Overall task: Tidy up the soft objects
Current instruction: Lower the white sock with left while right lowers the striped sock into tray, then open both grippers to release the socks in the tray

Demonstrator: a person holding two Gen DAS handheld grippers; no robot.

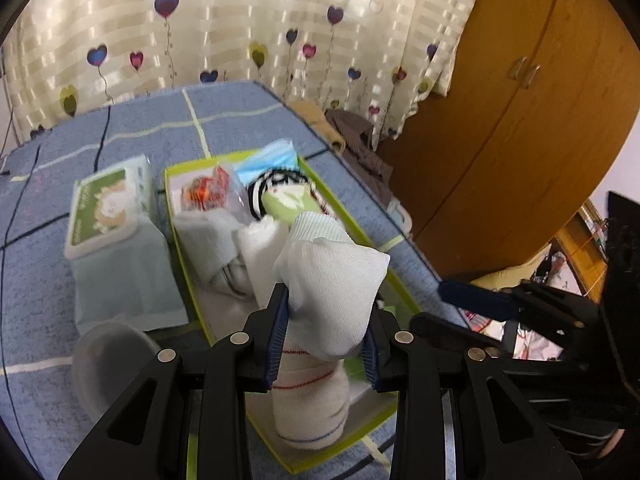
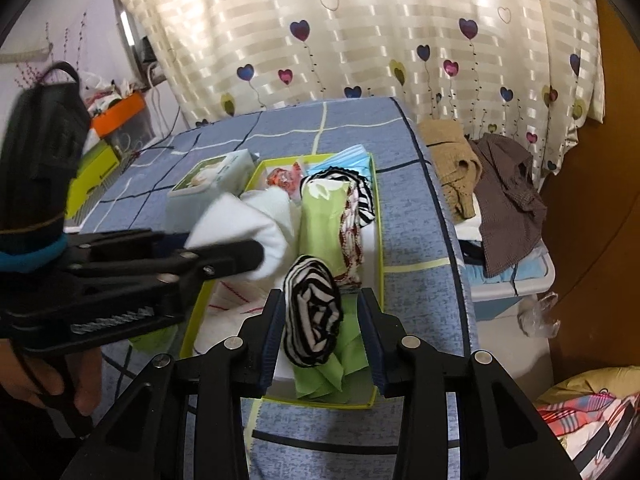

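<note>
White sock: the left gripper (image 1: pixel 326 320) pinches a white sock (image 1: pixel 334 292) between its blue pads and holds it above the near part of the green-edged box (image 1: pixel 192 280).
Box content: from left to right there lie a folded grey cloth (image 1: pixel 208 236), a white folded cloth (image 1: pixel 260 248) and a light green roll (image 2: pixel 322 220); a white sock with red and blue stripes (image 1: pixel 310 396) lies under the held one.
Step in hand: I judge it is the placing of the white sock into the box.
Next move: lowering it into a free place, then releasing; the soft bundle may unfold.
Striped roll: the black-and-white striped roll (image 2: pixel 314 312) lies in the box between the spread pads of the right gripper (image 2: pixel 322 332); the left pad is just beside it, the right pad stands apart, so nothing is gripped.
Outside: a tissue pack (image 1: pixel 108 208) lies just left of the box.
</note>
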